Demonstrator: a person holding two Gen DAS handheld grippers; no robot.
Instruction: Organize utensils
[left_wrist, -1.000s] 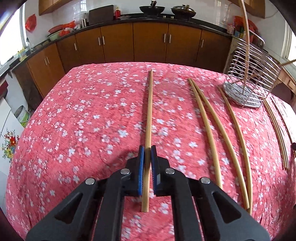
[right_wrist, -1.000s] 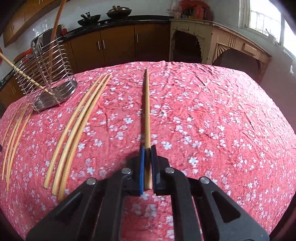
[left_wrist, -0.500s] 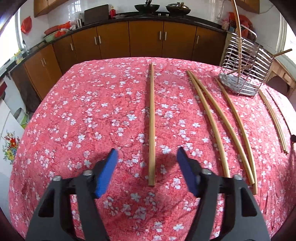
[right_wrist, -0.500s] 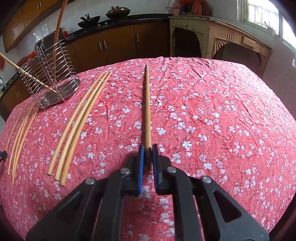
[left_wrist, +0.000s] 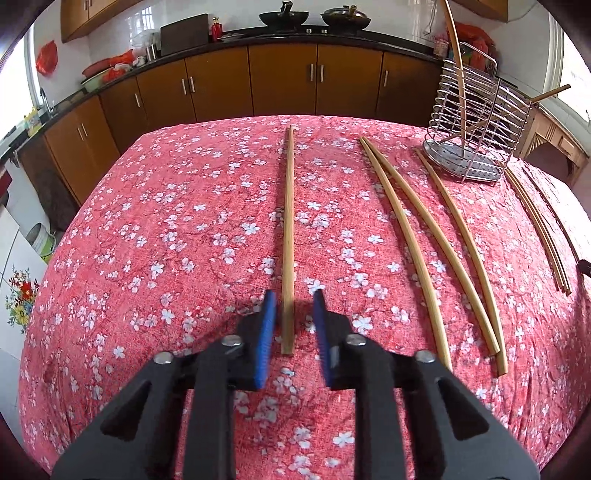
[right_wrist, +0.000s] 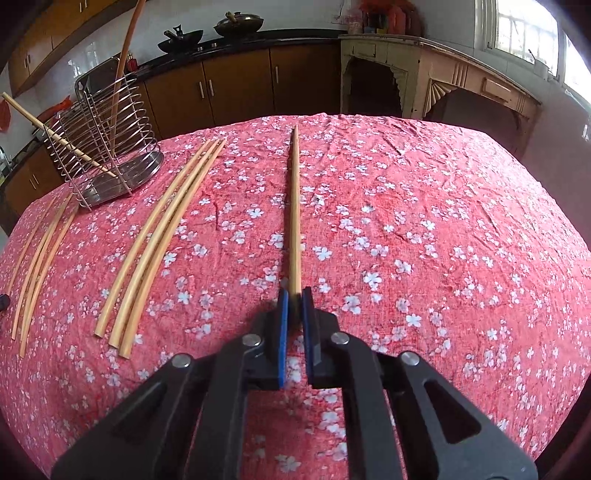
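Note:
A long wooden chopstick (left_wrist: 288, 236) lies on the red flowered tablecloth. My left gripper (left_wrist: 293, 314) is open, its blue pads on either side of the stick's near end without touching it. My right gripper (right_wrist: 294, 304) is shut on the near end of another chopstick (right_wrist: 294, 206), which points away from me just above the cloth. A wire utensil holder (left_wrist: 476, 144) stands at the back right in the left wrist view and at the back left in the right wrist view (right_wrist: 99, 155); two sticks stand in it.
Three thick pale sticks (left_wrist: 424, 236) lie side by side on the cloth, also in the right wrist view (right_wrist: 159, 236). Thin sticks (left_wrist: 539, 221) lie near the table edge by the holder. Brown kitchen cabinets (left_wrist: 280, 81) run behind the table.
My left gripper let go of its chopstick, opened wide, and has now narrowed around the stick's near end. My right gripper stays shut on its chopstick and has raised it slightly.

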